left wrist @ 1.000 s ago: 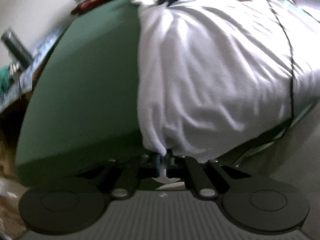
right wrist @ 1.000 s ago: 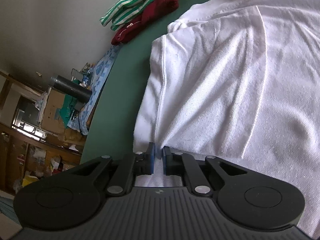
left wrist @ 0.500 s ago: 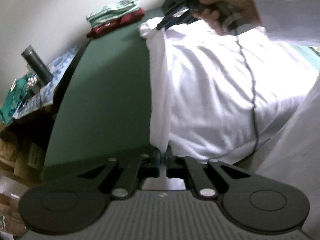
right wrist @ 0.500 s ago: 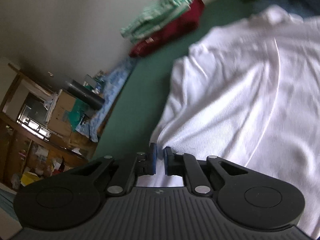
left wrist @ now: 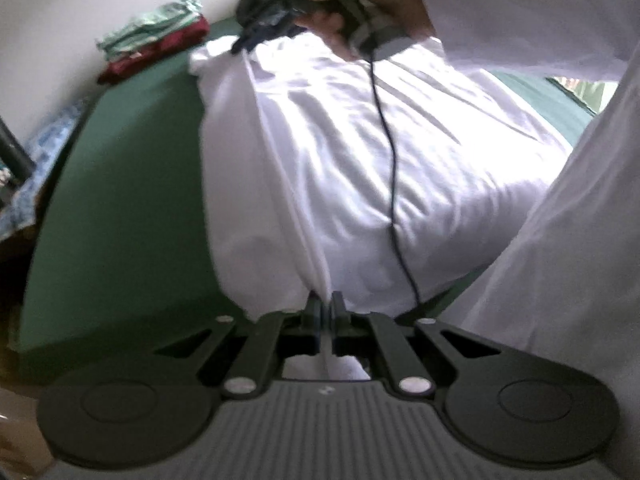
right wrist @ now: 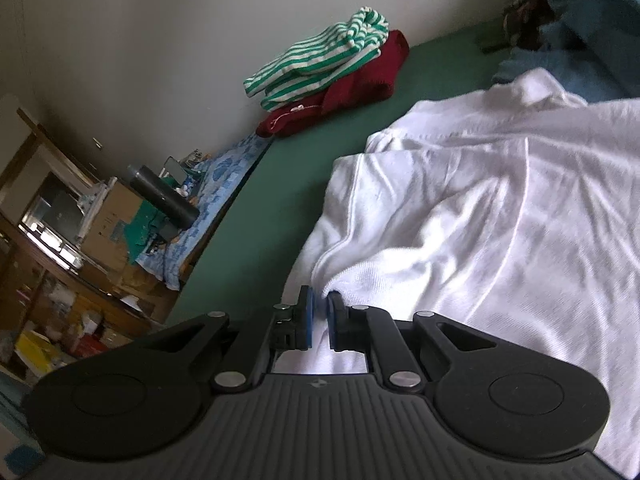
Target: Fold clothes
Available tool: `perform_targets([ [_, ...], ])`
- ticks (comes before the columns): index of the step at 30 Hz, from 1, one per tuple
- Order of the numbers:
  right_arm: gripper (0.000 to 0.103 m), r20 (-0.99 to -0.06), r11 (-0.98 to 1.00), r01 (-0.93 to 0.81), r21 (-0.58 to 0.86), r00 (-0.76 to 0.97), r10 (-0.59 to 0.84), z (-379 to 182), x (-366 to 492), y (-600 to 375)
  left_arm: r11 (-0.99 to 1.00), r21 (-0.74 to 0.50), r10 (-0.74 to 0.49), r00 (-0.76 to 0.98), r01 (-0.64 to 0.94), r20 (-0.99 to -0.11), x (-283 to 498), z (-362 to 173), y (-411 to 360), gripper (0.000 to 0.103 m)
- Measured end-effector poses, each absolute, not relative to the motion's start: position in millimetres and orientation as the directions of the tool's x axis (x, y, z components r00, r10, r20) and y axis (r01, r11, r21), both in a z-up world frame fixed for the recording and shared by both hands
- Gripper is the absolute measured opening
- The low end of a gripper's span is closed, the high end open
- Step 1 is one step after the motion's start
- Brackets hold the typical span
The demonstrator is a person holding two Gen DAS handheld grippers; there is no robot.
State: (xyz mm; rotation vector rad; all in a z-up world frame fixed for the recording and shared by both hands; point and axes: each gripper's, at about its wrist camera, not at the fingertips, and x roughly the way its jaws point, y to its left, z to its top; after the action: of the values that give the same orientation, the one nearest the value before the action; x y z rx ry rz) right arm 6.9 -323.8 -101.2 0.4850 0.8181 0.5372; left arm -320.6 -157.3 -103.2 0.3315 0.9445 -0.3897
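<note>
A white polo shirt point(left wrist: 360, 152) lies spread on a green bed point(left wrist: 120, 208). My left gripper point(left wrist: 327, 304) is shut on the shirt's near hem edge, and the pinched cloth rises from the bed in a ridge. In the right wrist view the same white shirt point(right wrist: 500, 208) fills the right side, and my right gripper point(right wrist: 320, 306) is shut on a fold of its edge near the sleeve. The right gripper point(left wrist: 244, 42) also shows far off in the left wrist view, held by a hand point(left wrist: 360, 4) over the shirt's far end.
Folded green-striped clothes point(right wrist: 320, 60) sit on a dark red garment point(right wrist: 352, 88) by the wall. A blue patterned cloth point(right wrist: 216, 184) and a dark cylinder point(right wrist: 164, 196) lie left of the bed. A black cable point(left wrist: 392, 168) crosses the shirt. Blue fabric point(right wrist: 580, 8) is piled at the back right.
Both grippers have lifted and pulled back with the shirt edge still pinched. The left edge has risen off the bed into a fold, and the hand with the right gripper now shows larger.
</note>
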Motion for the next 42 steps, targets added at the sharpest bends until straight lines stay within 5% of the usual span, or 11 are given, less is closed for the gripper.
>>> perform_targets([
  [14,0.007,-0.585,0.789,-0.248,0.563,0.555,0.592,-124,7,-335,0.9,-0.108,-0.277,0.363,0.423,-0.89,-305,-151,-167,0.008],
  [18,0.016,-0.586,0.788,-0.25,0.563,0.551,0.594,-127,3,-340,0.921,-0.14,-0.269,0.335,0.363,-0.903,-318,-154,-152,0.01],
  [22,0.027,-0.573,0.785,-0.266,0.559,0.56,0.598,-117,-18,-356,0.954,-0.131,-0.229,0.375,0.269,-0.898,-318,-151,-126,0.032],
  [26,0.028,-0.528,0.678,-0.373,0.633,0.434,0.731,-114,-51,-360,0.983,-0.11,-0.165,0.465,0.144,-0.87,-300,-143,-94,0.06],
  [30,0.028,-0.538,0.583,-0.516,0.628,0.253,0.804,-114,-89,-341,0.977,-0.153,-0.204,0.457,0.145,-0.866,-274,-150,-85,0.064],
  [32,0.028,-0.558,0.566,-0.573,0.593,0.215,0.802,-114,-106,-332,0.971,-0.163,-0.225,0.44,0.174,-0.869,-263,-157,-88,0.075],
  [33,0.028,-0.567,0.568,-0.59,0.574,0.214,0.795,-114,-111,-330,0.969,-0.154,-0.224,0.434,0.191,-0.872,-261,-160,-92,0.073],
  [34,0.028,-0.577,0.57,-0.606,0.555,0.214,0.788,-114,-117,-328,0.967,-0.146,-0.224,0.428,0.209,-0.876,-258,-163,-96,0.059],
  [35,0.028,-0.583,0.574,-0.611,0.546,0.215,0.784,-114,-120,-328,0.964,-0.137,-0.224,0.422,0.226,-0.879,-255,-166,-101,0.027],
  [37,0.028,-0.59,0.584,-0.608,0.537,0.223,0.776,-115,-124,-331,0.96,-0.146,-0.233,0.396,0.238,-0.888,-257,-170,-103,0.0],
  [42,0.028,-0.586,0.6,-0.585,0.546,0.245,0.772,-116,-126,-341,0.956,-0.159,-0.246,0.375,0.247,-0.894,-284,-166,-108,0.0],
])
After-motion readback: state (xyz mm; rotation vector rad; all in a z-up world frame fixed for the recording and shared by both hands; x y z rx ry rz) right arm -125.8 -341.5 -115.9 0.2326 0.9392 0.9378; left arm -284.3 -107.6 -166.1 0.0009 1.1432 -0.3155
